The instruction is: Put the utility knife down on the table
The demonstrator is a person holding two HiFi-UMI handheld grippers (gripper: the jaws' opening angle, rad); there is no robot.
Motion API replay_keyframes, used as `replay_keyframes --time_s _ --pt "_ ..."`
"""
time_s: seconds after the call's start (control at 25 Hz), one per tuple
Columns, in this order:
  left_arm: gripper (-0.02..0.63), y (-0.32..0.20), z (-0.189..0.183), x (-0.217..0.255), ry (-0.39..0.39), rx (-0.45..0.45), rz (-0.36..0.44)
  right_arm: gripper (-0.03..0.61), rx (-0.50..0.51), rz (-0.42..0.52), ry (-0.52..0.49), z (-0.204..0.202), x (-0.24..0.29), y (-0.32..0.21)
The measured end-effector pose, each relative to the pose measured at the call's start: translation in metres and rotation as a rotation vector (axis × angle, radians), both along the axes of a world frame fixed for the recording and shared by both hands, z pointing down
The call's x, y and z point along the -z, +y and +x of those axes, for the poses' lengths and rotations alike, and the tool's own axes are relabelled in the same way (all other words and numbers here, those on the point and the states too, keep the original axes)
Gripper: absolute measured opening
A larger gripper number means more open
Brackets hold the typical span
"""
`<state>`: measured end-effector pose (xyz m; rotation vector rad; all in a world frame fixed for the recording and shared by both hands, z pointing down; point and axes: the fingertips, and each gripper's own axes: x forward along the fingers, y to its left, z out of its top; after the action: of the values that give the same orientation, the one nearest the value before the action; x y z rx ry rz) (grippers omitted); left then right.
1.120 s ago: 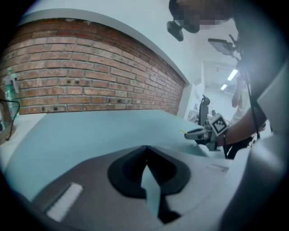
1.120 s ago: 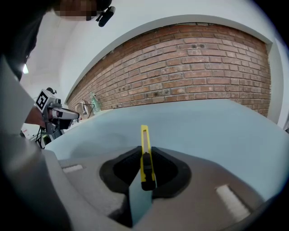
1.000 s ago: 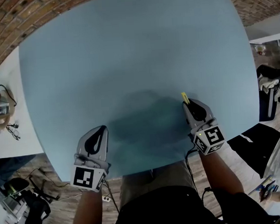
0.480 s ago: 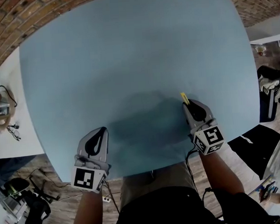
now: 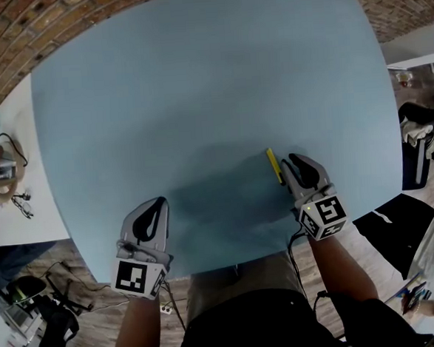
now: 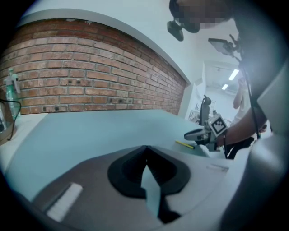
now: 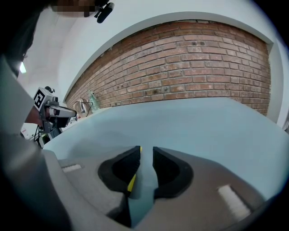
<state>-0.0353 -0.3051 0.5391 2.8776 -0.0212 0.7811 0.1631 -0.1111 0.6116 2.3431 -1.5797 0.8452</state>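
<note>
I see the utility knife (image 5: 274, 165) flat on the worktop (image 5: 195, 74), parallel, just left of my right gripper's (image 5: 294, 160) parted jaws; left gripper (image 5: 159, 202) closed, empty, farther.

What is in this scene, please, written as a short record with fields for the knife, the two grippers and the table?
utility knife: yellow, lying on the table, not clamped
knife position: just left of the right gripper's jaws; whether it touches them cannot be told
right gripper: jaws apart, nothing held between them
left gripper: jaws together, empty, near the table's front edge
table: light blue, bears the knife
task state: knife is down on the table
</note>
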Motion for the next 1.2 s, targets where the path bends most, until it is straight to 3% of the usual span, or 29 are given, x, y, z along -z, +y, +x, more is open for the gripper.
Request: replay_keyframes --time_s 0.2,1.2 --pt "0.002 -0.001 -0.001 0.001 0.003 0.001 0.0 0.003 0.019 -0.004 0.04 -0.001 0.005 -0.001" --pt "0.002 0.0 -0.015 0.009 0.019 -0.015 0.012 0.002 -0.01 0.015 0.087 -0.004 0.022 -0.001"
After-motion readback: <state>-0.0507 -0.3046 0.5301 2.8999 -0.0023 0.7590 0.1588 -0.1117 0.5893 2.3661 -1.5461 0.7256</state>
